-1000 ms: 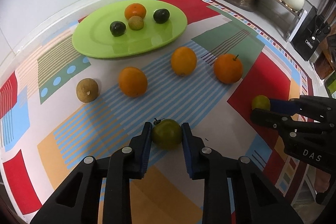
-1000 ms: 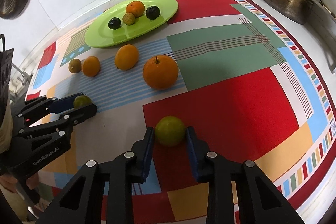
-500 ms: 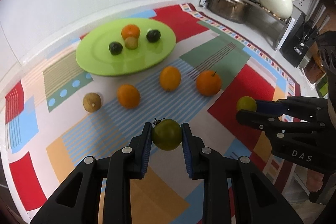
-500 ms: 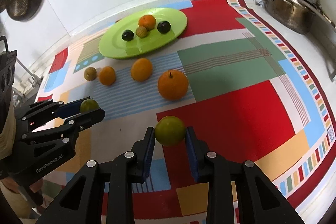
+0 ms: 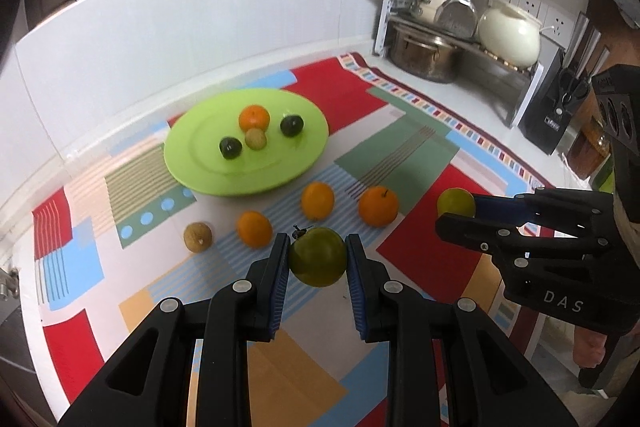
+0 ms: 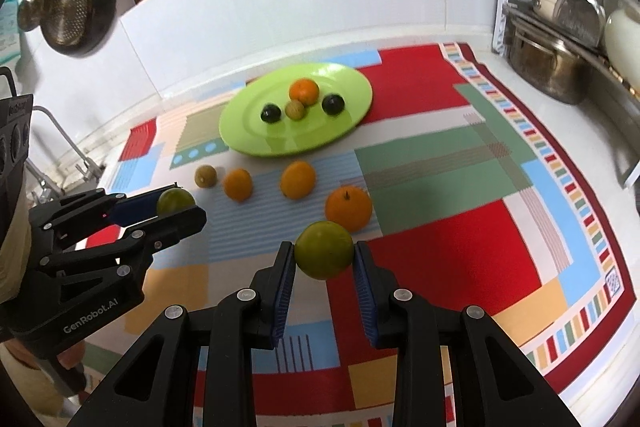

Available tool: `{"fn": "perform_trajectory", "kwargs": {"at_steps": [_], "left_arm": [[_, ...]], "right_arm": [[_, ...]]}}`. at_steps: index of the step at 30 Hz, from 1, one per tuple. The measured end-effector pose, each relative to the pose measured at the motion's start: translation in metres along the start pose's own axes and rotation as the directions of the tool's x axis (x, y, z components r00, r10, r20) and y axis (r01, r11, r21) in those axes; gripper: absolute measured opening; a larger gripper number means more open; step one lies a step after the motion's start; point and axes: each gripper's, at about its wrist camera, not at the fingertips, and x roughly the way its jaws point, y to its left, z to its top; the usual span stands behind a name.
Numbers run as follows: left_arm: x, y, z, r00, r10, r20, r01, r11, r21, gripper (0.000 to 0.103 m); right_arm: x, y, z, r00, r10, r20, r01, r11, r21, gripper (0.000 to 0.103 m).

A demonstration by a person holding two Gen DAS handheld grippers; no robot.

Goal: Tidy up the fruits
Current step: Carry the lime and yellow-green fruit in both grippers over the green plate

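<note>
My left gripper (image 5: 318, 257) is shut on a stemmed green fruit (image 5: 318, 259) and holds it above the mat. My right gripper (image 6: 324, 253) is shut on a yellow-green fruit (image 6: 324, 249), also raised. Each gripper shows in the other's view: the right gripper (image 5: 456, 209) and the left gripper (image 6: 178, 205), each with its fruit. A green plate (image 5: 200, 151) at the back holds an orange, a small tan fruit and two dark fruits. Three oranges (image 5: 378, 206) and a brown fruit (image 5: 197, 236) lie on the mat in front of the plate.
A patterned mat (image 6: 452, 231) covers the counter. A dish rack with pots (image 5: 440, 43) and a knife block (image 5: 560, 107) stand at the back right. A white wall (image 5: 200, 27) runs behind the plate. A sink tap (image 6: 72, 151) is at the left.
Both grippers have lifted their green fruits off the mat and pulled back, so the plate and oranges look farther away.
</note>
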Motion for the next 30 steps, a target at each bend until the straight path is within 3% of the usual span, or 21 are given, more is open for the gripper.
{"fn": "perform_trajectory", "kwargs": {"at_steps": [16,30], "left_arm": [[-0.026,0.008,0.031,0.993,0.036,0.109,-0.037,0.999,0.003,0.028],[-0.030,0.020,0.059,0.986,0.059,0.155,-0.059,0.998,-0.003,0.028]], "right_arm": [[-0.025,0.018,0.033,0.992,0.030,0.125,-0.023,0.998,-0.059,0.031],[-0.028,0.027,0.072,0.981,0.049,0.190,-0.032,0.995,-0.090,0.031]]}}
